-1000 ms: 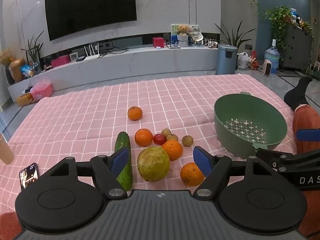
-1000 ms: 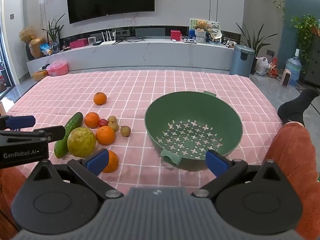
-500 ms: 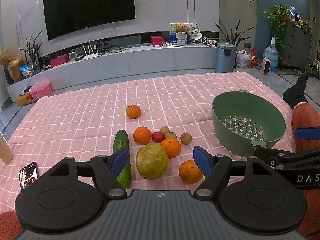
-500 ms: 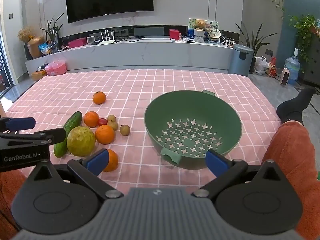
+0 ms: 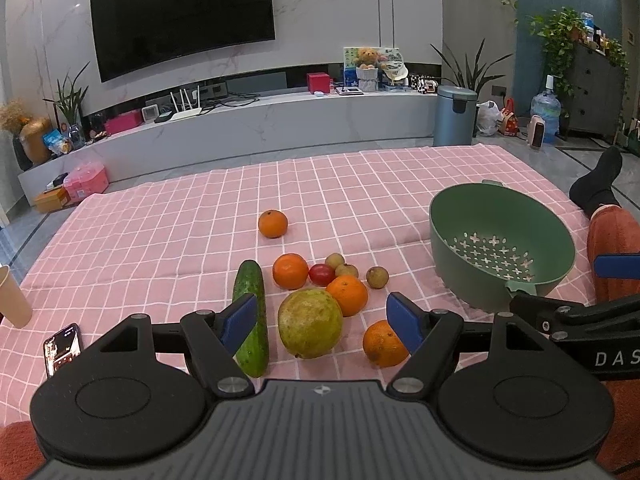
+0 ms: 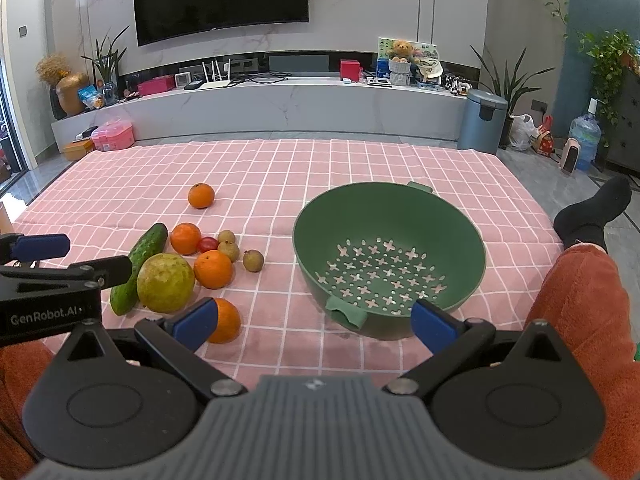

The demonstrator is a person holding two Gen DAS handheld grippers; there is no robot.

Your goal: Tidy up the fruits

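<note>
The left gripper is hovering low at the bottom centre of its view, jaws standing wide apart and empty, framing the large green fruit with the cucumber at lower left. The right gripper is likewise levelling out, jaws apart and holding nothing, facing the green colander at centre right. Oranges are lying clustered on the pink checked cloth, left of centre.
</note>
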